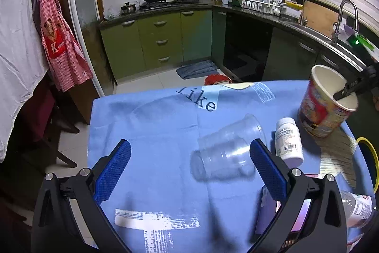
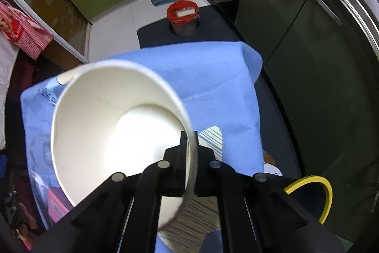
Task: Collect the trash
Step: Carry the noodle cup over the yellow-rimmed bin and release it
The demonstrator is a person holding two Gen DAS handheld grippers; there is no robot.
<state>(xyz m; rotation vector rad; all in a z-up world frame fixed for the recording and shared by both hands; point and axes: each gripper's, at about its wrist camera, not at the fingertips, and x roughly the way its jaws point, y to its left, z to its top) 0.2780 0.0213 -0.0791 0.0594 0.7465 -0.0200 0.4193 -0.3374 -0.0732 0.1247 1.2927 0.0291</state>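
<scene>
My right gripper point(image 2: 189, 146) is shut on the rim of a large paper noodle cup point(image 2: 113, 134), white inside, held tilted above the blue cloth; the left wrist view shows the cup point(image 1: 324, 108) with its printed red side, the right gripper point(image 1: 348, 88) pinching its rim. My left gripper point(image 1: 189, 158) is open above the cloth. Clear plastic cups point(image 1: 227, 151) lie nested on their side just ahead, near its right finger. A white pill bottle point(image 1: 287, 141) lies beside them. A red-lined trash bin point(image 2: 183, 16) stands on the floor beyond the table.
The table wears a blue cloth point(image 1: 154, 134). A plastic bottle point(image 1: 357, 208) and a purple box point(image 1: 267, 210) lie at the right near edge. A yellow-rimmed hoop point(image 2: 317, 191) sits at the right. Green kitchen cabinets point(image 1: 161, 39) and a sink counter point(image 1: 327, 37) stand behind.
</scene>
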